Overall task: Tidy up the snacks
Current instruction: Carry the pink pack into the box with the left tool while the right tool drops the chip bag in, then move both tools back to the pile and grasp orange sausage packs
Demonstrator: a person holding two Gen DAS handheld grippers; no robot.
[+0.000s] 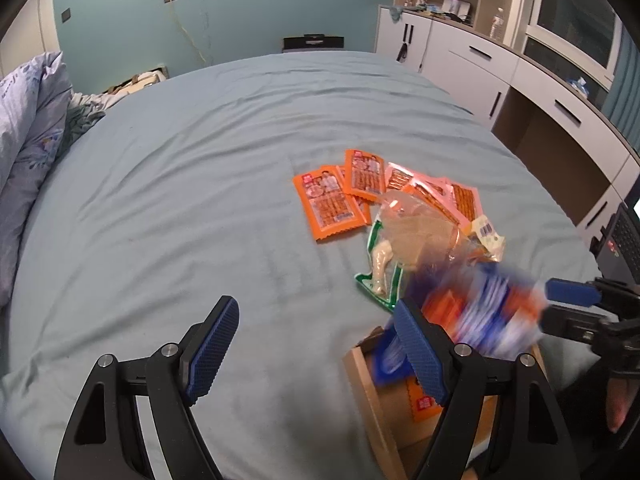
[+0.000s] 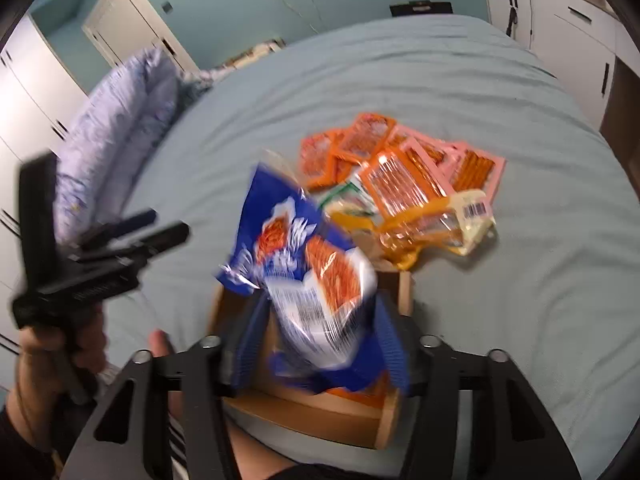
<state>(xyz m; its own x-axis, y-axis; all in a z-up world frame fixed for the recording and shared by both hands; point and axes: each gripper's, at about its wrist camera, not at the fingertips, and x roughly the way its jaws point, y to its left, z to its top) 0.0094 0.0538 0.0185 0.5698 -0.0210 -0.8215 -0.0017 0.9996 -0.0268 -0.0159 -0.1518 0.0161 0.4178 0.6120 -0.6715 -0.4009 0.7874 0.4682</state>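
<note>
Left gripper [image 1: 316, 344]: jaws wide, empty, above the bed sheet [image 1: 200, 200].
Right gripper [image 2: 320, 344]: blue snack bag [image 2: 316, 280] between its parted jaws, blurred, over the wooden box [image 2: 312, 416]; pad contact cannot be told.
Loose snack packets [image 1: 384, 200]: heaped on the sheet beyond the box.
Only the right wrist view shows the hand [image 2: 60, 364] gripping the left tool.

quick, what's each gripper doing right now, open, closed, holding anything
Left gripper: open, nothing between its fingers.
Right gripper: blue snack bag between its fingers over the wooden box; grip cannot be told.
</note>
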